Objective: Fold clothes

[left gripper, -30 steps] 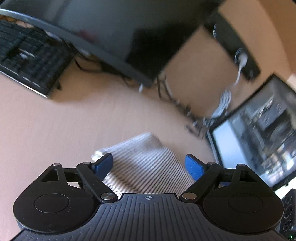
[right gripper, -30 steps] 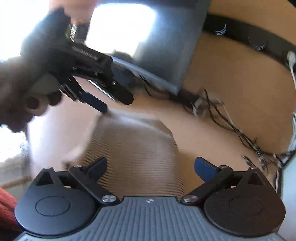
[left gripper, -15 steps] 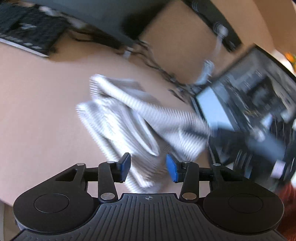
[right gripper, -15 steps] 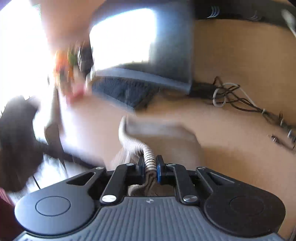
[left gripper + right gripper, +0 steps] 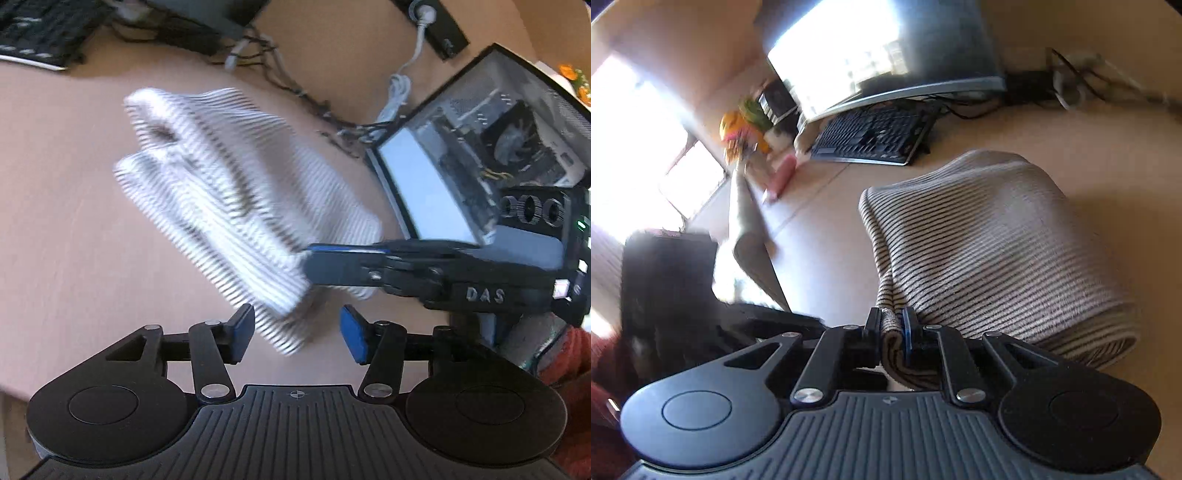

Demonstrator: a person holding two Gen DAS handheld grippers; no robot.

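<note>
Your left gripper (image 5: 297, 334), low in frame, gapes wide with a corner of the striped cloth (image 5: 236, 206) between its pads, ungripped. Your right gripper (image 5: 891, 326) pinches the cloth's edge; the bundle fills the centre-right.

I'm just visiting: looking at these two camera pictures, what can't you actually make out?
- What kind of garment the grey-and-white striped knitted cloth is: motion blur in the left wrist view, bunched folds in the right wrist view.
- How much cloth the right hand-held gripper holds: its own fingers hide the pinched edge.
- The orange and green object beside the black keyboard: blurred and glared.
- The open left hand-held gripper: whether it touches the cloth.
</note>
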